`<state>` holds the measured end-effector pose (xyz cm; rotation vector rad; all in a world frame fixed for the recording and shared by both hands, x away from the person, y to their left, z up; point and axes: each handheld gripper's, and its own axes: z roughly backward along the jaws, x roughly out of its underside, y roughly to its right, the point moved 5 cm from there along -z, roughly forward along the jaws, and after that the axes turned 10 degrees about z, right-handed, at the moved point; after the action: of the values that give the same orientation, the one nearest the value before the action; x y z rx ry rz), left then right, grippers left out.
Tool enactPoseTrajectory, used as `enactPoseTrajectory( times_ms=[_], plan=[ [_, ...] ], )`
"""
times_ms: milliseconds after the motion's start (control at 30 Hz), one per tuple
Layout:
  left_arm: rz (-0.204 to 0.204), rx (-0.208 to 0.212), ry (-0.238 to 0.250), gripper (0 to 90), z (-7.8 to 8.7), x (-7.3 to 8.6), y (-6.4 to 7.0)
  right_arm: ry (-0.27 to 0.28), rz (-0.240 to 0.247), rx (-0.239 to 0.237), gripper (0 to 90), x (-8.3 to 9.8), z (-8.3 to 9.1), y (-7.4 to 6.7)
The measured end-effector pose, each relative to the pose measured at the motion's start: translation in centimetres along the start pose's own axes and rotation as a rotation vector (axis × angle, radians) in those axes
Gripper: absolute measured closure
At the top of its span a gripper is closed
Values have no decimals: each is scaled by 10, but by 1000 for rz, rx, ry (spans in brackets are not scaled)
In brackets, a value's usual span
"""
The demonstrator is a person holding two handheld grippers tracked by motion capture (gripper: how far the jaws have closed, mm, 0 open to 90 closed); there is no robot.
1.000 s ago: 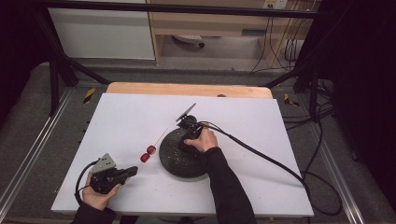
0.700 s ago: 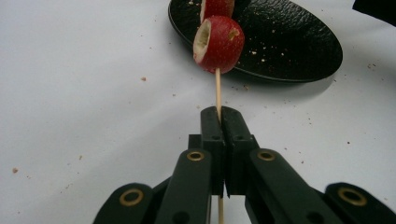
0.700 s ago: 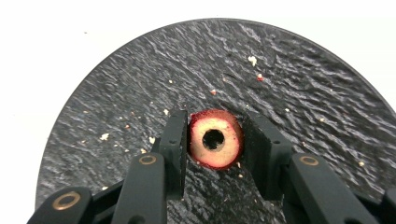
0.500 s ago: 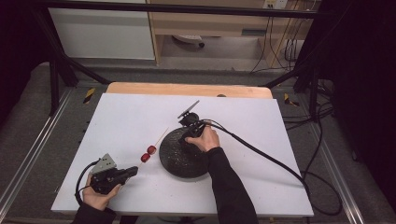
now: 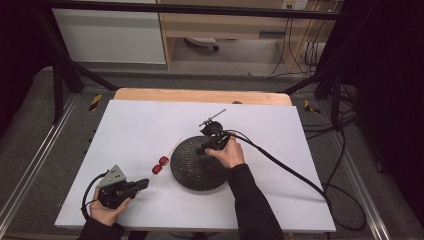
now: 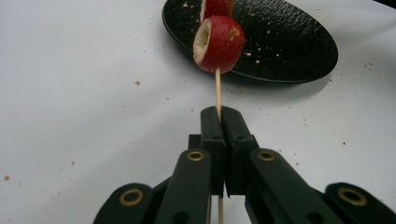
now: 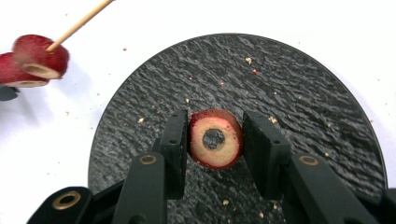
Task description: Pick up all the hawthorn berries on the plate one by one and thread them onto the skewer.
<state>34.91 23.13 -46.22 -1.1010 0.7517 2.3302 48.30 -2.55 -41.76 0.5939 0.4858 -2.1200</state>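
We grip a cored red fruit slice (image 7: 215,139) in the right gripper (image 7: 215,140) over the black plate (image 7: 299,93); the skewer (image 6: 217,91), clamped in the left gripper (image 6: 219,114) near the table's front-left corner, points its free tip toward the plate's left edge.

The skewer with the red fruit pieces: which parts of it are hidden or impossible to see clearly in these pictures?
- Skewer, left gripper view: its lower stretch is hidden between the shut left claw.
- Second fruit piece, same view: cut off by the top edge.
- Skewer, high view: too thin to trace.
- Left fruit piece, right gripper view: cut off by the left edge.
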Motion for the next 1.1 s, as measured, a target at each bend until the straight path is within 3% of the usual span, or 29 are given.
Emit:
enactPoseTrajectory(
  times_ms=[233, 633, 1100],
  plan=[
    [-5, 4, -1, 888, -1, 0, 3, 116, -24, -28, 626, 9, 14, -2],
    [-18, 4, 2, 887, -4, -2, 9, 249, -59, -44, 626, 30, 25, -6],
    [-16, 7, 15, 887, -11, -4, 21, 475, -166, -39, 626, 59, 31, -8]
  ],
)
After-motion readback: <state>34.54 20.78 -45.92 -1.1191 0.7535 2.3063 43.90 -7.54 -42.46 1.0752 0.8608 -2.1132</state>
